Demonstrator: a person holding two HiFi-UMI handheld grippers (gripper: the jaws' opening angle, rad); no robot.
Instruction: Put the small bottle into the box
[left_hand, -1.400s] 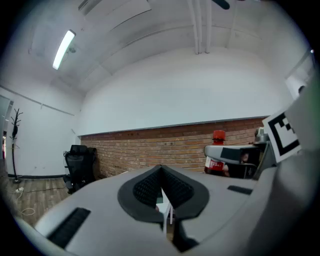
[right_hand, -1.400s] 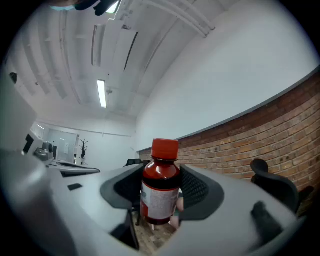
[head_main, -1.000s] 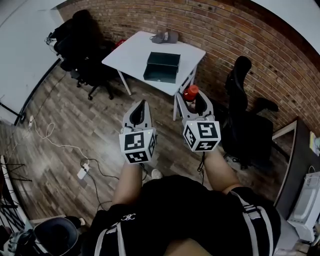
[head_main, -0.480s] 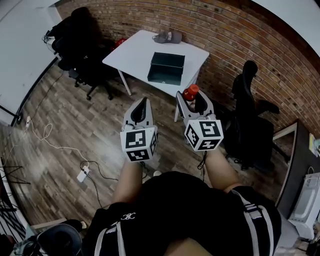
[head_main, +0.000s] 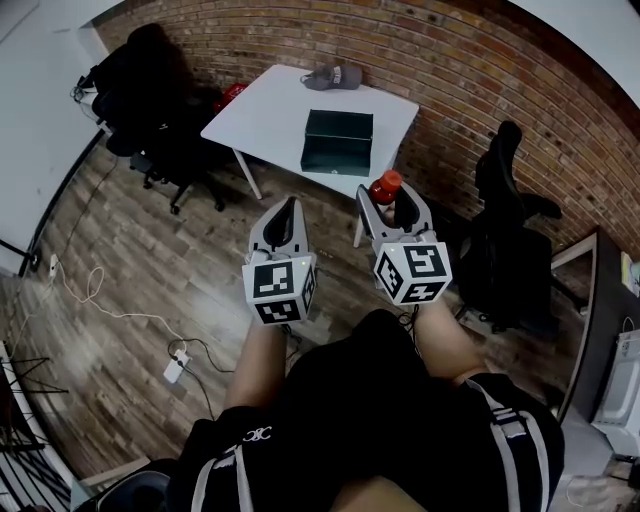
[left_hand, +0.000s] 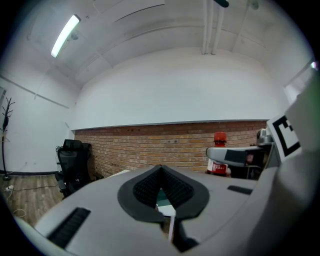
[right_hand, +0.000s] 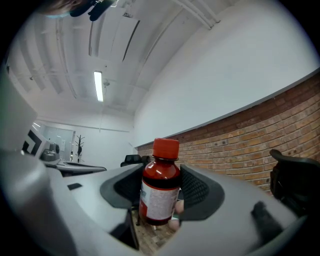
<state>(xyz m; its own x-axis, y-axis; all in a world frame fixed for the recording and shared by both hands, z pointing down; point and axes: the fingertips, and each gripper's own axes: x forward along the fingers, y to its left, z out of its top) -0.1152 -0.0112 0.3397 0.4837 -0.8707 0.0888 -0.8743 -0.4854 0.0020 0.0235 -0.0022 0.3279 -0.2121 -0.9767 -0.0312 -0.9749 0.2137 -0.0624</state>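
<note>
A small red bottle (right_hand: 160, 182) with a red cap and white label stands upright between the jaws of my right gripper (right_hand: 161, 192), which is shut on it. In the head view the bottle (head_main: 385, 187) pokes out at the tip of the right gripper (head_main: 391, 207). The dark green open box (head_main: 338, 142) sits on the white table (head_main: 270, 105) ahead, well beyond both grippers. My left gripper (head_main: 282, 219) is held beside the right one, jaws closed with nothing between them; it appears as the left gripper (left_hand: 161, 192) in its own view, where the bottle (left_hand: 219, 153) shows at the right.
A grey cap (head_main: 333, 75) lies at the table's far edge by the brick wall. Black office chairs stand at the left (head_main: 150, 95) and right (head_main: 510, 235). Cables and a power strip (head_main: 178, 362) lie on the wooden floor.
The view has shifted: table and box sit slightly closer and more central. Both grippers keep their pose, the bottle still held in the right one.
</note>
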